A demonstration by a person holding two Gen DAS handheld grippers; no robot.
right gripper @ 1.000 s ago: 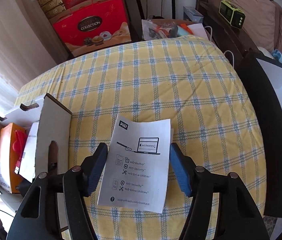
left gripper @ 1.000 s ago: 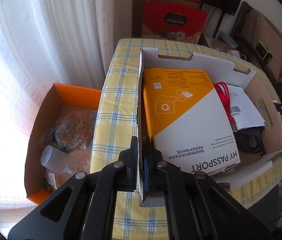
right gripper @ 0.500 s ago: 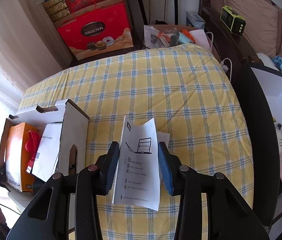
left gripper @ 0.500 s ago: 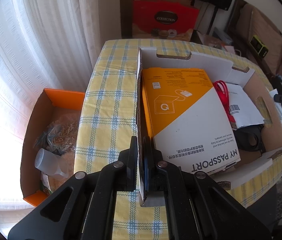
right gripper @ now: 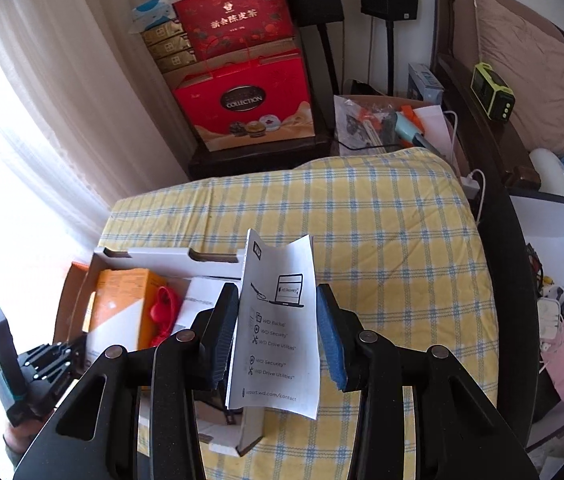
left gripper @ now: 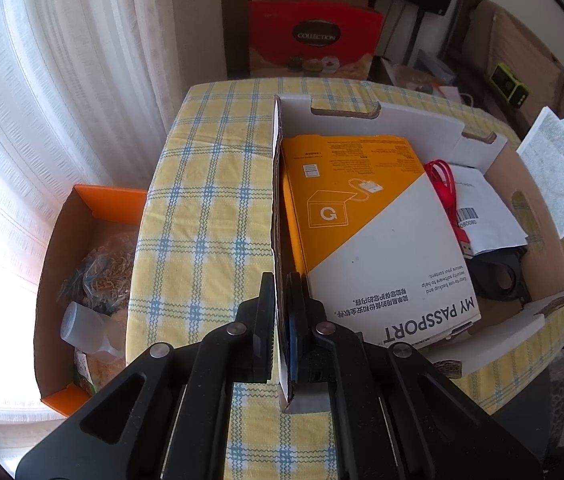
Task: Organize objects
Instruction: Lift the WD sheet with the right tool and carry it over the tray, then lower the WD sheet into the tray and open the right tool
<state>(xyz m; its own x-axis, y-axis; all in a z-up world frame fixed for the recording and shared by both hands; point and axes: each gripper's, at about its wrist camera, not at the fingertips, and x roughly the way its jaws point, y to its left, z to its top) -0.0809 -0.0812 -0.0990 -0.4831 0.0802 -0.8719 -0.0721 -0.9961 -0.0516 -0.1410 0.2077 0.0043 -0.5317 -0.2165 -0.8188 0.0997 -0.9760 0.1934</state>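
1. Our left claw (left gripper: 281,322) was clamped on the near end of the left wall of the open cardboard box (left gripper: 378,114), one finger outside the wall and one inside it.
2. The box sat on the desk, which was covered by a yellow and blue checked cloth (left gripper: 206,208).
3. Inside the box, an orange and white carton marked "MY PASSPORT" (left gripper: 374,232) lay against that left wall.
4. Just right of the carton lay a red cable (left gripper: 448,192), then a white paper with a barcode (left gripper: 482,216), with a black item (left gripper: 500,268) partly under the paper's near edge.
5. Our right claw (right gripper: 278,336) held a folded white leaflet (right gripper: 278,328) upright between its fingers, pinching it across its width so that the paper bowed; the fingers were close but not fully together.
6. In the right wrist view, the leaflet was lifted off the cloth, beside and partly in front of the box's right wall.
7. In the left wrist view, the same leaflet (left gripper: 558,176) showed its densely printed side beyond the box's right edge.
8. On the floor left of the desk stood an orange-edged box (left gripper: 94,200) holding a plastic bag of dried material and a translucent bottle (left gripper: 82,330).
9. A red gift carton marked "COLLECTION" (right gripper: 246,104) stood beyond the far end of the desk.
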